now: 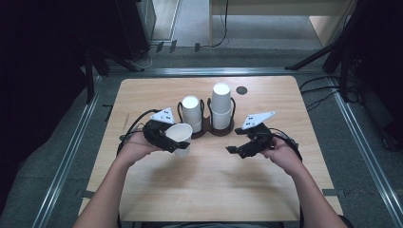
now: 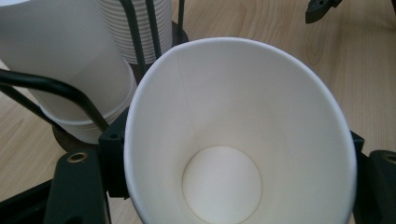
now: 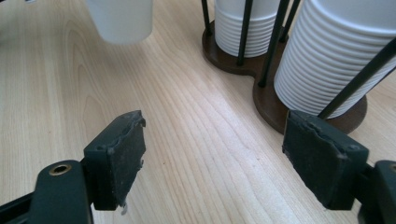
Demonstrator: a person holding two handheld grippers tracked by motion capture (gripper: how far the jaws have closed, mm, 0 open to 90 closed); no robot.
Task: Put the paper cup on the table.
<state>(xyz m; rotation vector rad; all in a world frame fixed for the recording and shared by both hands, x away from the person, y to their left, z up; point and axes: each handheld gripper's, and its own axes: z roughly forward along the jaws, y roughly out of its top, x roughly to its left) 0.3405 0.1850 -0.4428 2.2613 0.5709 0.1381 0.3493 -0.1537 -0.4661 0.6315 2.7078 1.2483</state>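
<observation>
A white paper cup (image 1: 181,136) (image 2: 238,135) sits tilted between the jaws of my left gripper (image 1: 173,142), which is shut on it, mouth toward the camera. It hangs just in front of the dark cup holder (image 1: 209,128), whose two wire cages carry a shorter stack of white cups (image 1: 191,112) (image 2: 70,70) on the left and a taller stack (image 1: 221,104) (image 3: 336,60) on the right. My right gripper (image 1: 234,150) (image 3: 229,158) stands open over bare wood to the right of the held cup, pads apart with nothing between them. The held cup (image 3: 120,18) appears far off in the right gripper view.
The light wooden table (image 1: 209,185) has free room in front of both grippers. A small dark round hole (image 1: 242,90) lies near its back edge. Metal rails and black stand legs run along the floor around the table.
</observation>
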